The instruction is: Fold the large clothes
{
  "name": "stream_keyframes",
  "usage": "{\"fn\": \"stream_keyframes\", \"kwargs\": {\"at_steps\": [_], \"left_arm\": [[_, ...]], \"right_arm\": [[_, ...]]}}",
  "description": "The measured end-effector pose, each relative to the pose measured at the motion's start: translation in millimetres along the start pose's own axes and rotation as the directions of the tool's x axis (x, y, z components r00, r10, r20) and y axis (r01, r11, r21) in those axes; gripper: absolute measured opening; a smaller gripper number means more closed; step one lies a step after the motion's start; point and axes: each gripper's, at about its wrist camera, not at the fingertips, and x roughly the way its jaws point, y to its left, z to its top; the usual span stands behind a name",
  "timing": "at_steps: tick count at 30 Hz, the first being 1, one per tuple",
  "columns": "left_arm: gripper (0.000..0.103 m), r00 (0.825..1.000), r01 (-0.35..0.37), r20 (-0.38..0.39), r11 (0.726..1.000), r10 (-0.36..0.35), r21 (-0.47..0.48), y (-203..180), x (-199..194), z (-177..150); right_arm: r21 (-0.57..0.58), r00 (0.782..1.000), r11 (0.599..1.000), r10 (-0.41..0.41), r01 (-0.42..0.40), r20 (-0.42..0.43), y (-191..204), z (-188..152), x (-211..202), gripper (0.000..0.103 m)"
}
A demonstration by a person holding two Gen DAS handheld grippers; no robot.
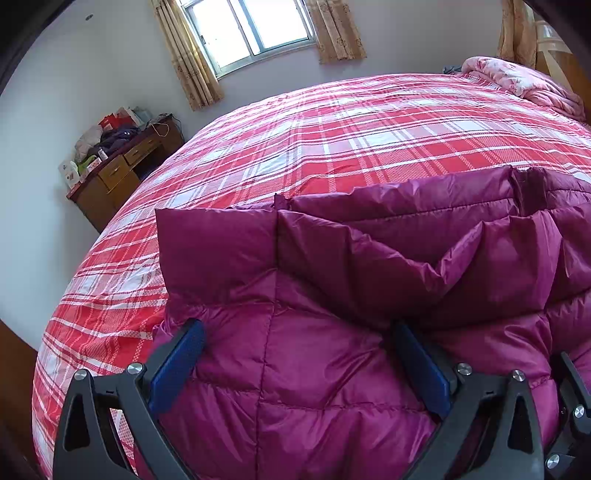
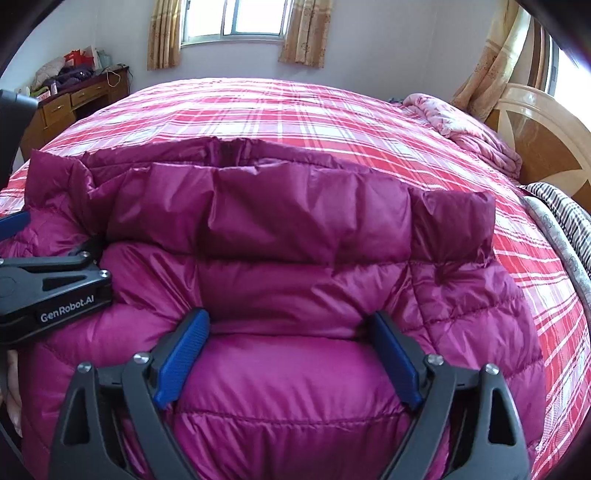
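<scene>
Home bedroom: plaid-covered bed (image 2: 332, 110), wooden headboard (image 2: 543, 136), curtained window (image 1: 247, 29), cluttered desk (image 1: 122, 166).

A red and white plaid bedspread (image 1: 332, 147) covers the bed. At its far right lies a bunched pink floral quilt (image 2: 465, 129), with a striped cloth (image 2: 565, 218) nearer on the right edge beside a wooden headboard (image 2: 543, 136). Far left stands a cluttered wooden desk (image 1: 118, 177); beige curtains (image 1: 184, 55) frame the far window (image 1: 247, 29)
</scene>
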Motion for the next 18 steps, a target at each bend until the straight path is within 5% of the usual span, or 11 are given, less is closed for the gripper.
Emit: {"fn": "stream_keyframes", "kwargs": {"at_steps": [6,10,14,18], "left_arm": [[0.102,1.0,0.004,-0.002,1.0,-0.004,0.0,0.7,-0.6,-0.1],[0.102,0.997,0.075,0.008,0.997,-0.075,-0.032,22.7,-20.3,-7.6],[0.102,0.997,0.058,0.06,0.997,-0.054,-0.06,61.7,-53.0,-34.2],[0.102,0.998,0.049,0.03,0.993,-0.046,-0.107,100.9,-69.4,-74.0]], "right_arm": [[0.0,1.0,1.0,0.001,-0.001,-0.001,0.2,0.8,0.6,0.09],[-0.001,1.0,1.0,0.005,-0.005,-0.003,0.0,2.2,0.7,0.09],[-0.009,1.0,1.0,-0.009,0.009,0.0,1.4,4.0,1.5,0.091],[0.001,1.0,1.0,-0.008,0.008,0.014,-0.2,-3.1,-22.0,0.091]]}}
